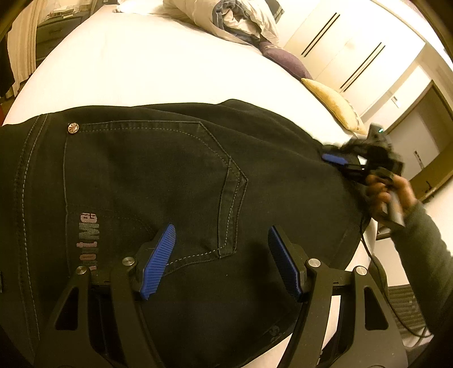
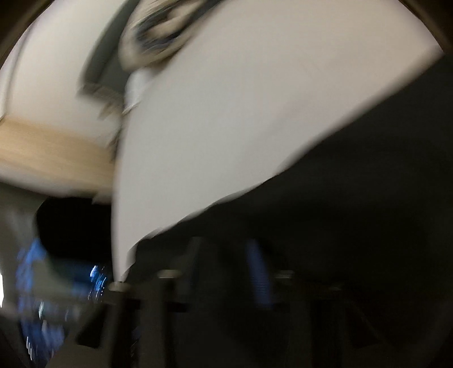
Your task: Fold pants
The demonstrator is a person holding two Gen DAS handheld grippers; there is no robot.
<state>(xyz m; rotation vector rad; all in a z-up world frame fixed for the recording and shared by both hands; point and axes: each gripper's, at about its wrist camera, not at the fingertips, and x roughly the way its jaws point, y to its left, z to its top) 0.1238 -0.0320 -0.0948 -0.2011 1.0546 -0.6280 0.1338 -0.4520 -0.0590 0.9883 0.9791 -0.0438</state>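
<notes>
Black jeans (image 1: 158, 175) lie spread on a white bed (image 1: 147, 65), back pocket and rivet facing up. My left gripper (image 1: 222, 254) is open just above the seat of the jeans, its blue pads (image 1: 160, 261) wide apart. My right gripper (image 1: 335, 160) is at the jeans' right edge in the left wrist view, one blue pad over the cloth; whether it grips is unclear. The right wrist view is heavily blurred: the dark jeans (image 2: 339, 226) fill the lower right, the white bed (image 2: 226, 113) lies above, and one blue pad (image 2: 259, 277) shows faintly.
A heap of bedding and clothes (image 1: 240, 19) lies at the far end of the bed. A purple cushion (image 1: 286, 61) and a yellow cushion (image 1: 334, 104) sit along the right edge. White wardrobe doors (image 1: 354, 48) stand beyond. A cable (image 1: 376, 263) hangs off the bed's right side.
</notes>
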